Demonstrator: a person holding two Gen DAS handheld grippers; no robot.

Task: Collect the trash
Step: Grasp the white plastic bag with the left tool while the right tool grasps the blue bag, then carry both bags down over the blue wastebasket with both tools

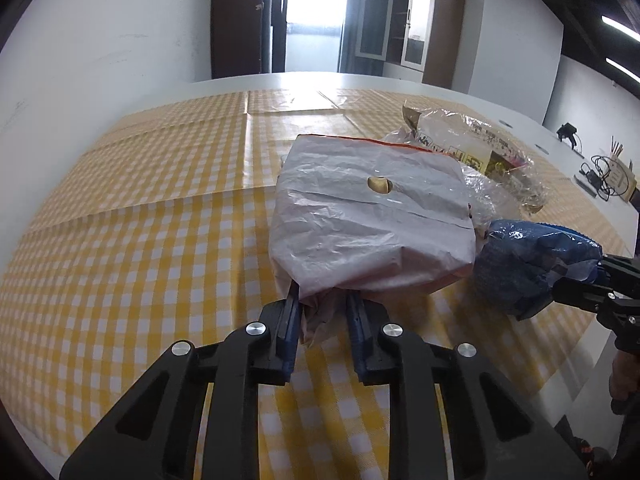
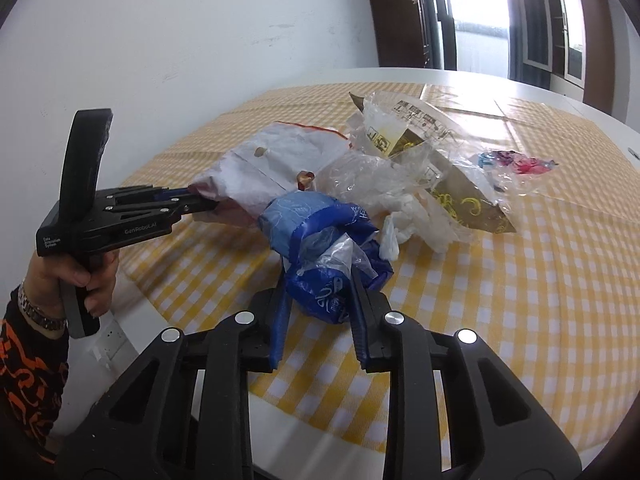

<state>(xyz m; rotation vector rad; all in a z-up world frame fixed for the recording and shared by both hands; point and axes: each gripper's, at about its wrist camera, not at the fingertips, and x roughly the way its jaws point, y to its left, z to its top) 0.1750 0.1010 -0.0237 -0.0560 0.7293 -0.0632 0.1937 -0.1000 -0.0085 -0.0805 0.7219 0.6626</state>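
Left tool [image 1: 322,306] pinches the gathered near end of a white crumpled bag [image 1: 368,220]; right tool [image 2: 320,300] pinches a blue plastic bag [image 2: 320,240] at its near side. Both bags rest on the yellow-checked worktop [image 2: 500,280], close to its near edge, the blue one touching the white one's right side. White bag: creased, orange strip along far edge. Behind them, clear crinkled wrappers [image 2: 420,168] lie heaped toward the worktop's middle.
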